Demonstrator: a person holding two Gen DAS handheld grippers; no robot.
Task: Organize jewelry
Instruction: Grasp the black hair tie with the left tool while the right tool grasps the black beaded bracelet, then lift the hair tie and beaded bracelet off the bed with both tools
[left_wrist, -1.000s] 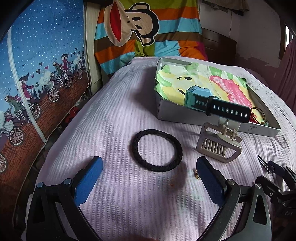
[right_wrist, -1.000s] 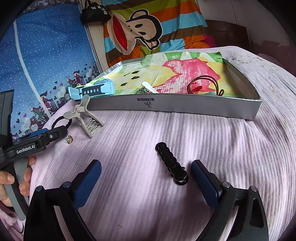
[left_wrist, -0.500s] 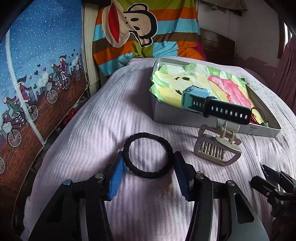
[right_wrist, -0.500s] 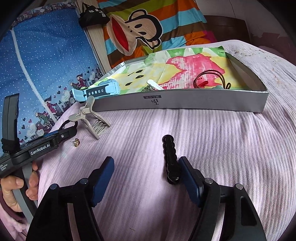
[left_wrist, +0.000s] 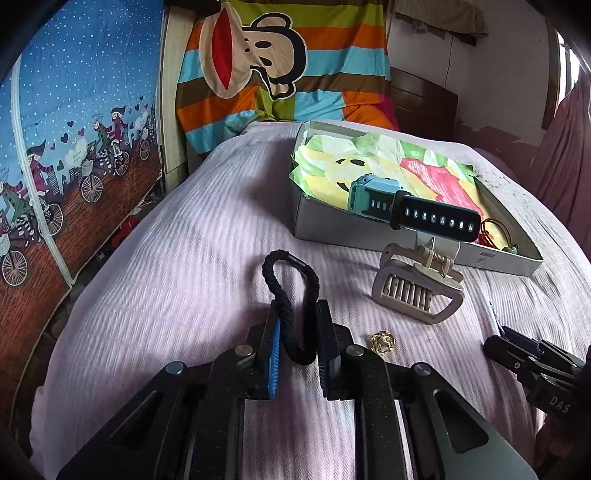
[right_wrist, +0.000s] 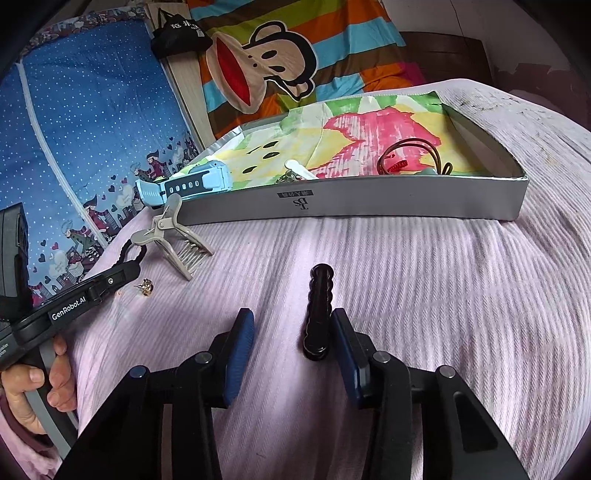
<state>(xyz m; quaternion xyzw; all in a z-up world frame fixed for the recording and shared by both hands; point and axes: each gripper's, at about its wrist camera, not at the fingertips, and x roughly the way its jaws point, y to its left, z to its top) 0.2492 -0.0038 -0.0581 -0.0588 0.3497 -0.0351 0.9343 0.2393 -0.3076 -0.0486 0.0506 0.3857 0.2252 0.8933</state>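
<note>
Lilac ribbed bedspread (left_wrist: 177, 236) underfoot, and your left gripper (left_wrist: 297, 334) is pinched narrow on the black hair tie (left_wrist: 291, 291), squeezing it into a tall loop. Lift straight up so it doesn't drag the gold earring (left_wrist: 382, 341) just beside it. Your right gripper (right_wrist: 291, 336) stands part-open, the black beaded clip (right_wrist: 318, 306) touching the right finger (right_wrist: 345, 341) only; shift right to centre it before you squeeze. Both belong in the grey tray (right_wrist: 369, 206) ahead, where the blue watch (left_wrist: 402, 206) hangs over the rim.
</note>
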